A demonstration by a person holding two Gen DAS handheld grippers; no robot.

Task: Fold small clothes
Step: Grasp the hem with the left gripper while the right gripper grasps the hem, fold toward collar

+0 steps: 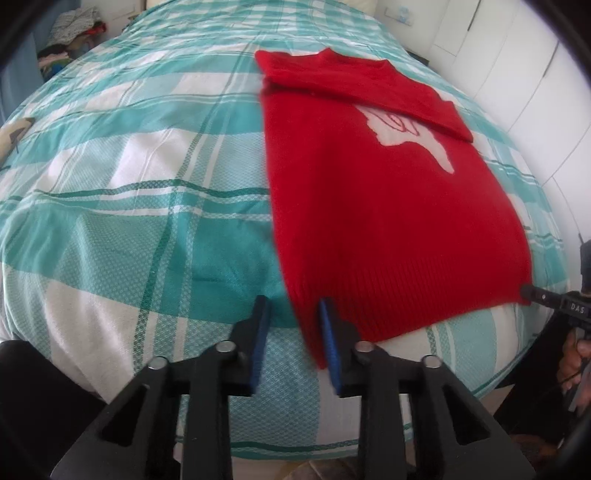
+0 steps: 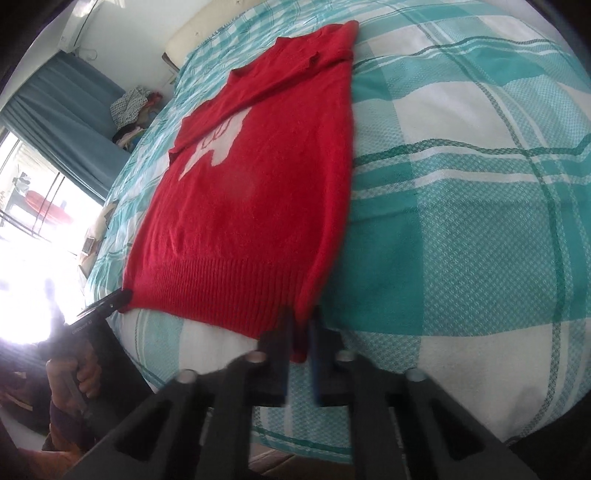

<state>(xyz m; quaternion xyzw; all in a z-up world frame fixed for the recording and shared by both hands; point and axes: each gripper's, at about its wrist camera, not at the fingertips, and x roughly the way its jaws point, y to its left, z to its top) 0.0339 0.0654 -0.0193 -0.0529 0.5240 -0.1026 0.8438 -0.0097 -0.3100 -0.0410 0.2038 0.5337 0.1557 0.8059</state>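
A small red knit sweater (image 1: 388, 206) with a white motif lies flat on the bed, sleeves folded across its chest, ribbed hem nearest me. My left gripper (image 1: 295, 314) is open at the hem's left corner, with its right finger against the sweater's edge. My right gripper (image 2: 301, 325) is nearly closed around the hem's right corner, with red fabric between the fingers. The sweater (image 2: 258, 192) also fills the right wrist view. Each view shows the other gripper at the opposite hem corner: the right one (image 1: 532, 293) and the left one (image 2: 118, 297).
The bed has a teal and white checked cover (image 1: 129, 192). A pile of clothes (image 1: 74, 33) sits beyond the far left corner. White cupboard doors (image 1: 517, 55) stand at the right. A curtain and bright window (image 2: 55, 147) are at the left.
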